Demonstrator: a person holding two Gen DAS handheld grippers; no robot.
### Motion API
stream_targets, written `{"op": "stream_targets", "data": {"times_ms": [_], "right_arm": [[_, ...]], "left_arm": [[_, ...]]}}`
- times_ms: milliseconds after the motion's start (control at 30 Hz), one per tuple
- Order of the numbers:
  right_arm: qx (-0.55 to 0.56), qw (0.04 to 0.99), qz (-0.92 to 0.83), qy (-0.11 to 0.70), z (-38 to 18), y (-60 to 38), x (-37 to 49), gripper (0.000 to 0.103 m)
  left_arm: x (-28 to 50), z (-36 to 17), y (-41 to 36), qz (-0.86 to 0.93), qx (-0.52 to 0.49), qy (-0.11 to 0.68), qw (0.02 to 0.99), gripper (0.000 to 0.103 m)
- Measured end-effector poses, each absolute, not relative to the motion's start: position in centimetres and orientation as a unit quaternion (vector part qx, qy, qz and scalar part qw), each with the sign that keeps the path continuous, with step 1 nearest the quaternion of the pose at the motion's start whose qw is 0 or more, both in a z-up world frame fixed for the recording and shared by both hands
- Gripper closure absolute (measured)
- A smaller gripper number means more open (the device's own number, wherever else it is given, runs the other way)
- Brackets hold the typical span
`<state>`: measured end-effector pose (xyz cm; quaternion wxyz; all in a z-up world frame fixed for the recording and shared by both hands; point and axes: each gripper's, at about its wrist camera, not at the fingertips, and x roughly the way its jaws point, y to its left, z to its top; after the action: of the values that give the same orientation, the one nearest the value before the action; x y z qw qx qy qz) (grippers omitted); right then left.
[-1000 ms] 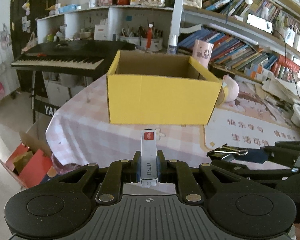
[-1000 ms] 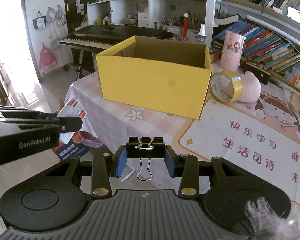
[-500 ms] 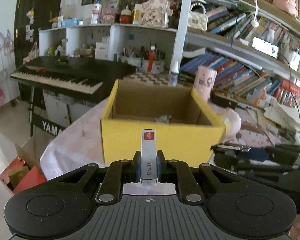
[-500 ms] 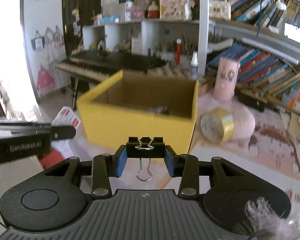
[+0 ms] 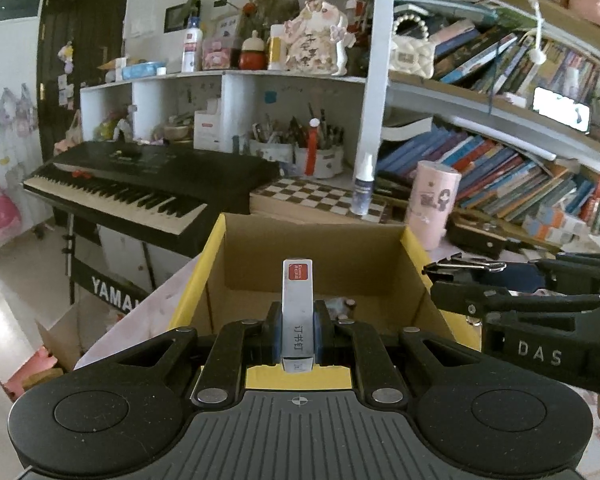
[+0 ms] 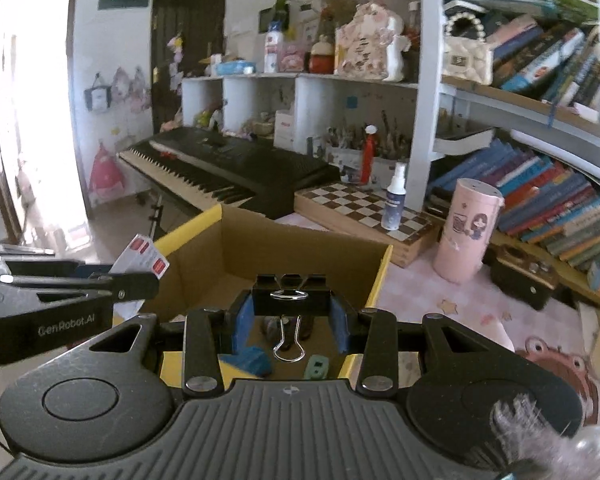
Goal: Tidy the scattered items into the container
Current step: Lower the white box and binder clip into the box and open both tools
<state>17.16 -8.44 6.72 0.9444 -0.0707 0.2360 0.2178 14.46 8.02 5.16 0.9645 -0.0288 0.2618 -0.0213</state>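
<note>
My left gripper (image 5: 297, 326) is shut on a small white staple box (image 5: 297, 304) with a red label, held upright over the near wall of the open yellow cardboard box (image 5: 214, 248). My right gripper (image 6: 292, 312) is shut on a black binder clip (image 6: 290, 298) whose wire handles hang down, also over the yellow box (image 6: 382, 276). Inside that box lie a blue item (image 6: 248, 360), a green item (image 6: 316, 366) and other small things. Each gripper shows in the other's view: the right gripper (image 5: 440, 276) at the right, the left gripper (image 6: 140, 280) at the left.
Behind the box stand a black keyboard (image 5: 140, 184), a chessboard (image 5: 320, 196), a spray bottle (image 5: 362, 186) and a pink cylinder (image 5: 434, 204). Shelves of books (image 5: 520, 176) fill the right. A pink patterned cloth (image 6: 440, 300) covers the table.
Both grippers have moved forward and up with their items, from in front of the yellow box to above its near edge; the box interior now shows.
</note>
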Motion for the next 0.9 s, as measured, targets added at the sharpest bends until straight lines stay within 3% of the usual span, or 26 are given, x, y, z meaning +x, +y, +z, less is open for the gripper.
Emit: {"op": "stream_targets", "data": {"times_ms": [567, 900], "right_arm": [[-0.179, 0.879, 0.303, 0.321, 2.2, -7.4, 24.4, 0.066], [-0.211, 0.844, 0.354, 0.343, 1.5, -6.2, 26.9, 0.066]], "left_arm": [[21.1, 1.3, 5.5, 0.004, 0.038, 0.352, 0.935, 0.090], [22.9, -0.5, 5.4, 0.005, 0.016, 0.407, 0.913, 0.090]]}}
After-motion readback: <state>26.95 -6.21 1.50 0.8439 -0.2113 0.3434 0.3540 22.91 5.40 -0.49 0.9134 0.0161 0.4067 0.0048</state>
